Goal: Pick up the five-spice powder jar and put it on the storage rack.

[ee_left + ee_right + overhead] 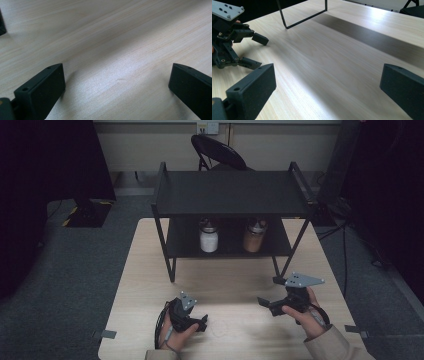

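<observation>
My left gripper (203,322) rests low over the near part of the pale wooden table (145,270), held by a hand, jaws pointing right. In its own view the left gripper (117,72) is open over bare wood. My right gripper (266,305), topped by a grey three-cornered plate, is held near the table's right side with jaws pointing left. It is open too (328,72), empty, and faces the left gripper (258,51). A black two-level rack (230,195) stands at the table's far half. A white-filled jar (208,238) and a brown-filled jar (253,237) stand on its lower shelf.
The rack's thin leg frame (307,17) meets the table ahead of the right gripper. A black folding chair (218,151) stands behind the table. Grey carpet surrounds it, with dark equipment at both sides. Bare wood lies between the two grippers.
</observation>
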A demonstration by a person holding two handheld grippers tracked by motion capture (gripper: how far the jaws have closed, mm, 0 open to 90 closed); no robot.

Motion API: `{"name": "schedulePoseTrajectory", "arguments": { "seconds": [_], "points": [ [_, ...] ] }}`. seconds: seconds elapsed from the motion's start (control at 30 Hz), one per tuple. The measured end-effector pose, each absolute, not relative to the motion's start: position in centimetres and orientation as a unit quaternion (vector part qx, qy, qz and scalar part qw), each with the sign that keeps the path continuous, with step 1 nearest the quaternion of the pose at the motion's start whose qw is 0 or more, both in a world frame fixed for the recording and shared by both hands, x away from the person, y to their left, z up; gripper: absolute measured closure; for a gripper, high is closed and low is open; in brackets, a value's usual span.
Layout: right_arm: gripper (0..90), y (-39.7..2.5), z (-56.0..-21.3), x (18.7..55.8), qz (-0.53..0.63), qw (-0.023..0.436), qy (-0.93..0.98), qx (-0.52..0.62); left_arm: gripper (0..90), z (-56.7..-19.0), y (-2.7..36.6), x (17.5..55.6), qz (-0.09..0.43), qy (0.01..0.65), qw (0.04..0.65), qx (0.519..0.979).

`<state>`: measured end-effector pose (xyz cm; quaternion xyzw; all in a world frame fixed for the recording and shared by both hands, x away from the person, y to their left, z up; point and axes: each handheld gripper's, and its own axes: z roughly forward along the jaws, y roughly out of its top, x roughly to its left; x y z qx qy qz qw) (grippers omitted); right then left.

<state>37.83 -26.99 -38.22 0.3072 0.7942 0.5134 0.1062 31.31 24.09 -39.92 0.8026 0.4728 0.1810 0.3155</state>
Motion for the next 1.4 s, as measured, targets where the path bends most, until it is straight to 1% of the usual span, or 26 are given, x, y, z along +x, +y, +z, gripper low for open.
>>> {"name": "schedulePoseTrajectory", "arguments": {
  "seconds": [1.4],
  "points": [
    [0.0,-29.6,-40.6,37.0,0.51,0.085,0.793,0.323,0.0,-39.9,24.0,31.3,0.181,0.474,0.315,0.802]
  ]
}}
